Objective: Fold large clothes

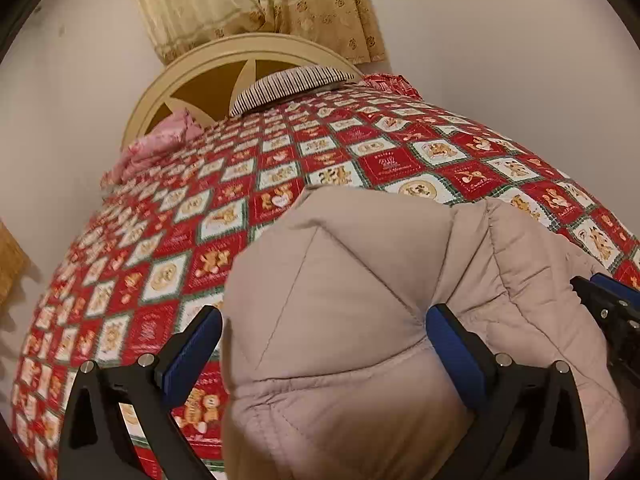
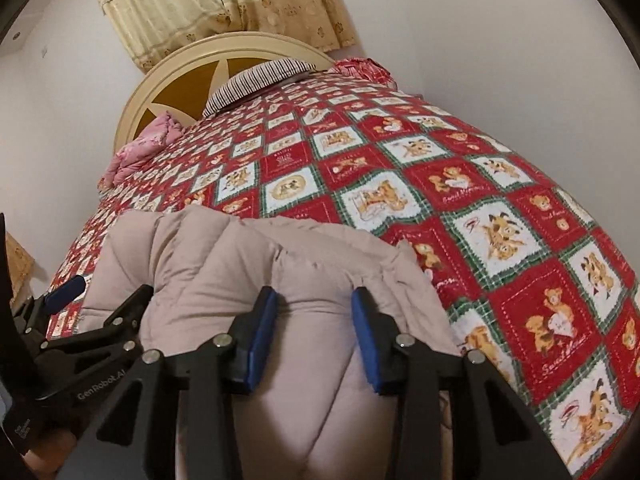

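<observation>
the left gripper (image 1: 324, 356) has its jaws spread as wide as they go, one blue-padded finger (image 1: 192, 356) over the quilt and the other against a fold of the one beige quilted puffer jacket (image 1: 352, 300); the jacket bulges up between them but is not pinched. the right gripper (image 2: 314, 336) has its jaws partly apart, with the jacket (image 2: 248, 264) humped between the two blue pads (image 2: 260, 336); whether the pads press on the cloth cannot be told. the left gripper (image 2: 64, 292) shows just beside it at the jacket's left edge, and the right gripper's black frame (image 1: 608, 312) shows at the jacket's right edge in the left wrist view.

the jacket lies bunched directly under and ahead of both pairs of jaws, on one red, white and green patchwork quilt with bear pictures (image 1: 280, 168) covering the bed. beyond the jaws, at the far end of the bed, lie one striped pillow (image 1: 288, 88), one pink bundle of bedding (image 1: 156, 144) to its left and one red bundle (image 1: 388, 80) to its right, all before a cream arched headboard (image 1: 192, 68). two yellow patterned curtains (image 1: 256, 4) hang behind it.
</observation>
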`<state>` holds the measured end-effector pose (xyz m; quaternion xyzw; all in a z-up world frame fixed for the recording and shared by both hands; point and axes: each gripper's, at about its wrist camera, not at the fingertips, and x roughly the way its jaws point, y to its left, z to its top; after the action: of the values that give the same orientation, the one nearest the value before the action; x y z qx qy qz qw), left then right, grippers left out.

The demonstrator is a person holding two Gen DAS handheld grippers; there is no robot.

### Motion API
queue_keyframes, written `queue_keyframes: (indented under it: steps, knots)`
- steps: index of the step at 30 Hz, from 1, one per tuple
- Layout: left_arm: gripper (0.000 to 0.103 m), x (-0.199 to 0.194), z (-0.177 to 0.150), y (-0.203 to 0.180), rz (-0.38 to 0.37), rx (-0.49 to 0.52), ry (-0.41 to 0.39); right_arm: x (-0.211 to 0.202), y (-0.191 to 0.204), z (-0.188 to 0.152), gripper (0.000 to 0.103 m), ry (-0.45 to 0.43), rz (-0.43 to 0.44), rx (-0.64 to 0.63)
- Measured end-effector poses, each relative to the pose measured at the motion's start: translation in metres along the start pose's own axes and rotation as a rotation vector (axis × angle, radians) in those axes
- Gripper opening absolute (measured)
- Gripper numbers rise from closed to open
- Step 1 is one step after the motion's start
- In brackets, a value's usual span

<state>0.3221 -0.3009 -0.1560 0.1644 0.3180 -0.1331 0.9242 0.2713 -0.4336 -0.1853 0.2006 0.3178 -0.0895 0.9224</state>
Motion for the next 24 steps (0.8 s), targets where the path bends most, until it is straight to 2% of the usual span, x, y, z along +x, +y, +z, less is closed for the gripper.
queue_keyframes:
  steps: [11, 24]
  knots:
    - [0.102, 0.014, -0.011, 0.006, -0.025, -0.042, 0.008, 0.017, 0.001, -0.006, 0.042, 0.035, -0.022, -0.015]
    - [0.102, 0.025, -0.014, 0.006, -0.021, -0.041, 0.03, 0.027, 0.002, -0.008, 0.043, 0.062, -0.043, -0.023]
